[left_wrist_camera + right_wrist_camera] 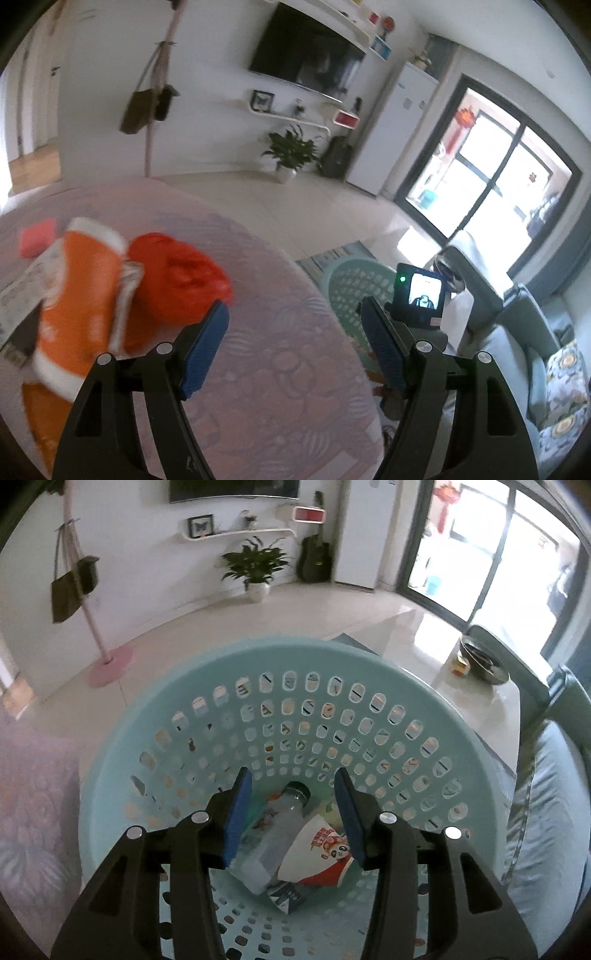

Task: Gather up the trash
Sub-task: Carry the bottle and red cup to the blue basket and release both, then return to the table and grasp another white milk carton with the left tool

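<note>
- Where the left wrist view blurs at its left edge, an orange packet [79,291] with white ends lies on the pinkish patterned tabletop [280,332]; its lower part is cut off behind the left gripper [295,347] and its print cannot be read.
- A crumpled red bag [181,277] lies just beside the packet, touching it, and a small pink thing [37,238] further back is too smeared to name.
- The jaws of the left gripper stand wide apart with nothing between them; the left blue pad sits close to the red bag, though contact cannot be judged.
- Bare tabletop stretches ahead of the jaws to its rounded edge; beyond that edge, partly hidden by the right pad, is a pale green basket [354,280].
- From the right wrist view, the right gripper [293,812] hangs over the mouth of the perforated basket [155,686], jaws apart and holding nothing.
- On the basket floor lie a clear plastic bottle [277,834] with a dark cap, a white and red paper cup [317,853] with a cartoon print, and a small carton [286,895]; the pads hide parts of them.
- Open floor surrounds the basket's far rim; a sofa cushion [546,812] crowds its right side.
</note>
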### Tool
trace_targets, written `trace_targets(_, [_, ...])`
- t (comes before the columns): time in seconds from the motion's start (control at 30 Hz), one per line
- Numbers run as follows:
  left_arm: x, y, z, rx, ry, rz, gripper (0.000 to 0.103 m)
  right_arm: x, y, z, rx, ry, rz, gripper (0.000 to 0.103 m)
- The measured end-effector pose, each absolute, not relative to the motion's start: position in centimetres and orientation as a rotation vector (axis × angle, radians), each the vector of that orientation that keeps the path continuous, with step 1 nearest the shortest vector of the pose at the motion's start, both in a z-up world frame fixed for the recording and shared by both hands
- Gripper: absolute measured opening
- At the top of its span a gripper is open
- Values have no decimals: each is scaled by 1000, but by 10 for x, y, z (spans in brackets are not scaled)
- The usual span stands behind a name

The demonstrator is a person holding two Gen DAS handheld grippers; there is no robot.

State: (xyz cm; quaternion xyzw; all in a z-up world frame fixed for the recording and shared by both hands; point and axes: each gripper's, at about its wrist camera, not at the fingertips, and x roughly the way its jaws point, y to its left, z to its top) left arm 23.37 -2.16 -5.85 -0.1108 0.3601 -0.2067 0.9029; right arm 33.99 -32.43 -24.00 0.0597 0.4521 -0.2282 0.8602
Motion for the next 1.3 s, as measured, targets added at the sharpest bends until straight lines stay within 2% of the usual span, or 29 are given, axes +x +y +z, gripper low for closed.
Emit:
trace_targets(0.47, [202,60,-49,-278,697,-286,72,330,-310,-239,176,993,-443,43])
trace_targets(0.6, [189,94,-42,-298,675,-222,75,314,-306,-201,118,886,-493,44])
trace_targets(0.67, [181,114,-38,-303,659,-179,76,302,-296,-168,105,810,-477,55])
trace_targets(0.77, [175,135,-38,-313,663,-142,76,286,-274,-124,92,714,-379,64])
trace_targets(1.0, [185,165,-46,-292,699,-120,76,263,-181,-59,53,667,3,64])
trace_targets(1.3, [246,185,-71,-218,822,-238,76,268,-71,-55,37,764,365,59])
